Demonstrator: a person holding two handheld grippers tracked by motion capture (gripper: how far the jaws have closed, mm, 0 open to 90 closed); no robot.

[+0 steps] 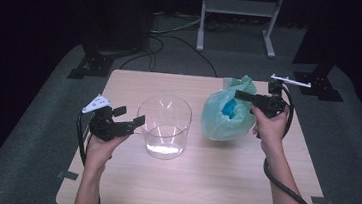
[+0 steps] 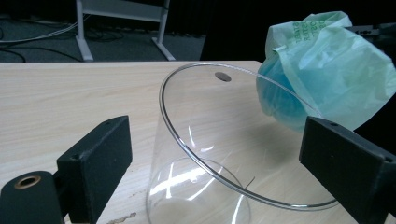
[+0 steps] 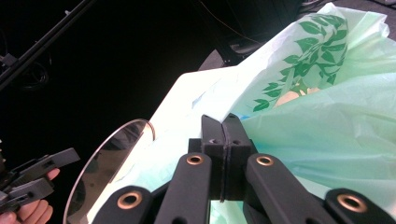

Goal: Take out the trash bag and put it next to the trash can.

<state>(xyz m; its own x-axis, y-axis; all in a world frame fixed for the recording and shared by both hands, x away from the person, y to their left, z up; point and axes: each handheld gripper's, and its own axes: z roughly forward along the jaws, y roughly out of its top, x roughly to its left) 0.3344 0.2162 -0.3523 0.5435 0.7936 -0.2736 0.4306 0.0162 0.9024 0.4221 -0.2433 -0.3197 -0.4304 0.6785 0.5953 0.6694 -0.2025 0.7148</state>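
Green leaf print on the bag (image 3: 317, 116) faces the right gripper (image 3: 222, 126).

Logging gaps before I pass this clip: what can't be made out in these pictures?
- What the bag holds: all views show a blue mass through the film, its form unreadable.
- Print on the bag: in the left gripper view, too small to read.
- Whether the right tongs pinch the film: in the right gripper view the shut jaws hide the contact.
- Where the bag meets the table: high view, bag's bulk hides it.
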